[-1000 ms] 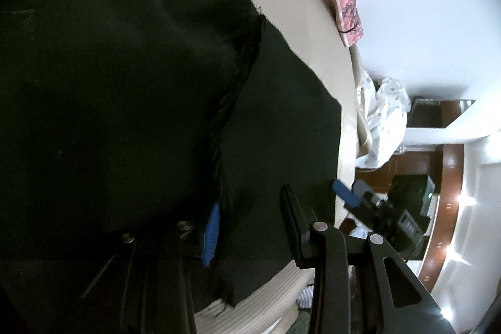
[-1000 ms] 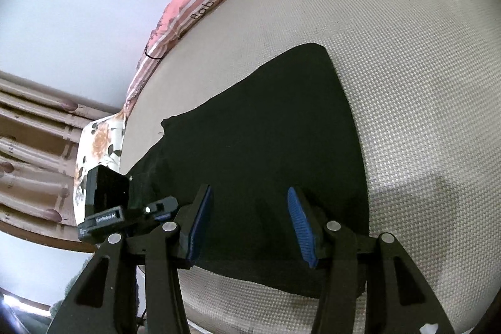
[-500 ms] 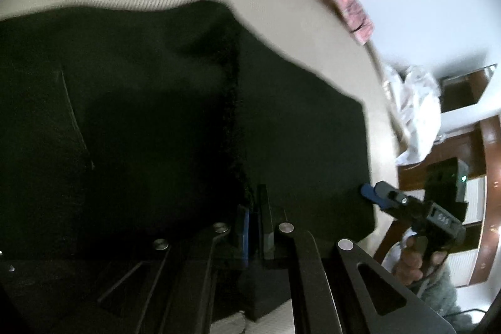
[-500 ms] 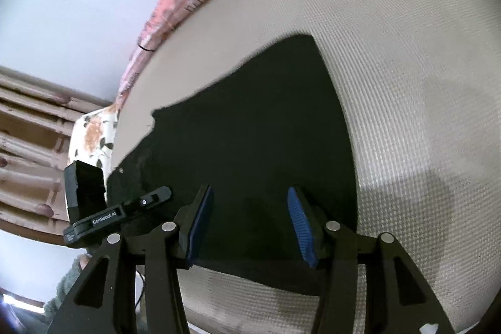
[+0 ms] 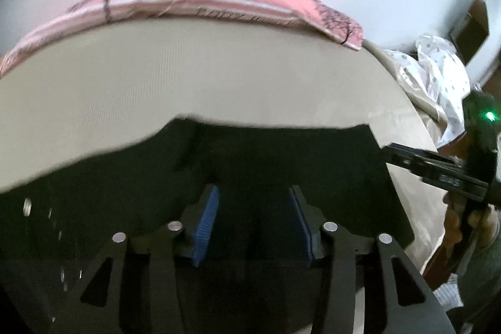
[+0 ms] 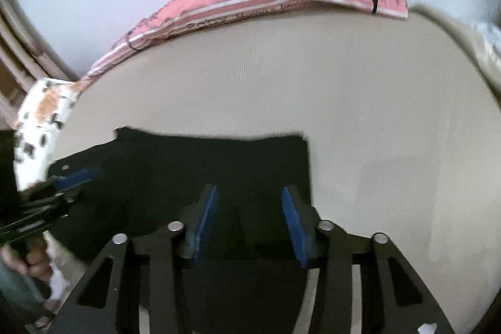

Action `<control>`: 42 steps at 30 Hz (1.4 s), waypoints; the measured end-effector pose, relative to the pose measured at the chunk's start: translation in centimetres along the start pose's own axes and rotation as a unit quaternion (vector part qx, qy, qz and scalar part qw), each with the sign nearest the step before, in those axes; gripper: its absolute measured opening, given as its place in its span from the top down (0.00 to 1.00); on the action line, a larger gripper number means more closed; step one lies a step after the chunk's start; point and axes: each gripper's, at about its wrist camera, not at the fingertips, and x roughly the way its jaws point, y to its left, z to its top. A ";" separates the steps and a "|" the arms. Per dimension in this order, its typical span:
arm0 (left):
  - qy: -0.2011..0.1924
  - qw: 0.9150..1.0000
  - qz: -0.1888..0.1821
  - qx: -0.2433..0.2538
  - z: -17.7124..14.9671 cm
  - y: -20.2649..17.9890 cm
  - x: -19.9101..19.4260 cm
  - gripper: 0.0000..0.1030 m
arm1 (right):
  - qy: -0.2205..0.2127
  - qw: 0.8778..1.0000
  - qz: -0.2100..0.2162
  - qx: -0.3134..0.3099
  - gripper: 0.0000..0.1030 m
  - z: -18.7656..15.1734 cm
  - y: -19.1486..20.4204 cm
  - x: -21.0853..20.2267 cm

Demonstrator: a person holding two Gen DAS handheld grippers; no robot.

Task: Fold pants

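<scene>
The black pants point(image 5: 250, 155) lie flat on a beige mattress point(image 5: 188, 77), filling the lower half of the left wrist view. My left gripper point(image 5: 253, 215) is open just above them, holding nothing. In the right wrist view the pants point(image 6: 188, 165) end in a straight right edge. My right gripper point(image 6: 249, 215) is open and empty over that end. The right gripper point(image 5: 385, 147) shows at the right of the left wrist view. The left gripper point(image 6: 73, 177) shows at the left of the right wrist view.
A pink patterned pillow point(image 5: 219, 2) lies along the far edge of the mattress, against a white wall. A white spotted cloth point(image 5: 438, 77) hangs off the right side. A floral pillow point(image 6: 40, 121) sits at the left. Bare mattress point(image 6: 391, 146) lies right of the pants.
My left gripper was shut on the pants half a second ago and has opened and let go. Both views have swung up toward the wall. The pants now lie flatter.
</scene>
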 end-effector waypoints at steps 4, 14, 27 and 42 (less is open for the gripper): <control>0.011 1.000 0.004 0.009 1.8 -0.3 3.3 0.54 | 0.009 1.000 -0.019 -0.015 0.68 1.6 -0.1 2.1; 0.033 0.998 0.033 0.041 2.0 0.4 6.0 0.55 | 0.025 0.998 -0.043 -0.026 0.69 1.3 -0.5 4.4; 0.033 0.996 0.042 0.070 -7.2 -1.5 -0.4 0.54 | 0.055 0.997 -0.035 -0.030 0.69 -6.7 0.4 -0.1; -0.011 0.997 0.058 -0.042 -7.9 5.4 -9.2 0.53 | 0.084 0.995 0.014 -0.060 0.65 -10.3 6.6 -0.9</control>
